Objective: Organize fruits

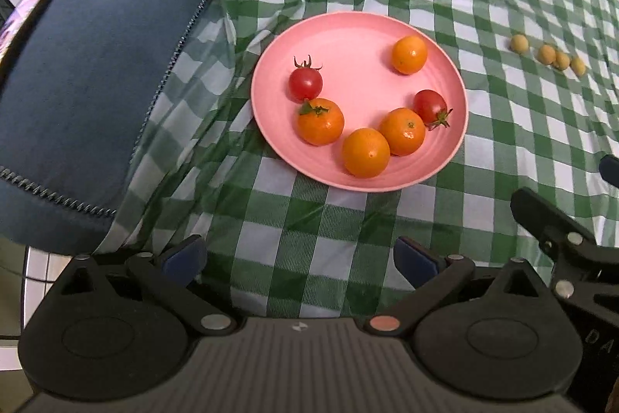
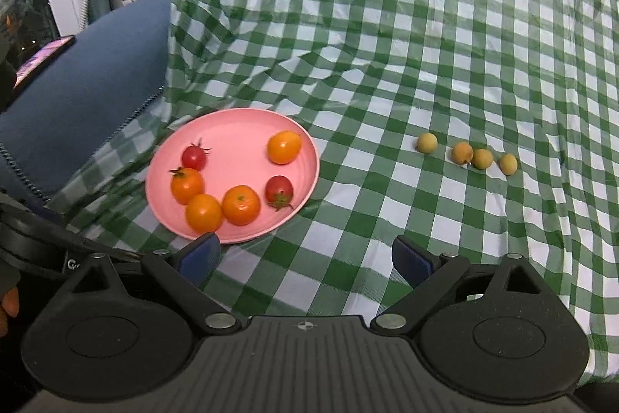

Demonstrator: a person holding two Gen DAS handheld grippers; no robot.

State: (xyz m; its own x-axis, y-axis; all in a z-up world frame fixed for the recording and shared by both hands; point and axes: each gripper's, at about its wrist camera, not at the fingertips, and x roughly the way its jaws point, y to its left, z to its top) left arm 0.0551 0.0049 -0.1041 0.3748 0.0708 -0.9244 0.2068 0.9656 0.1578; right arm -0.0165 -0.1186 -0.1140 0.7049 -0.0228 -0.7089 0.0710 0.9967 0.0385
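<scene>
Both grippers hang released and empty: the left gripper (image 1: 300, 256) just short of the pink plate (image 1: 348, 37), the right gripper (image 2: 305, 254) beside its near edge. The plate holds four oranges and two tomatoes; four small yellow fruits (image 2: 427, 143) lie apart on the checked cloth (image 2: 425, 26)

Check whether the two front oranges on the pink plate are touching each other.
Touching. In the left wrist view the front orange overlaps the orange behind it with no pink plate visible between them; the right wrist view shows the same.
</scene>
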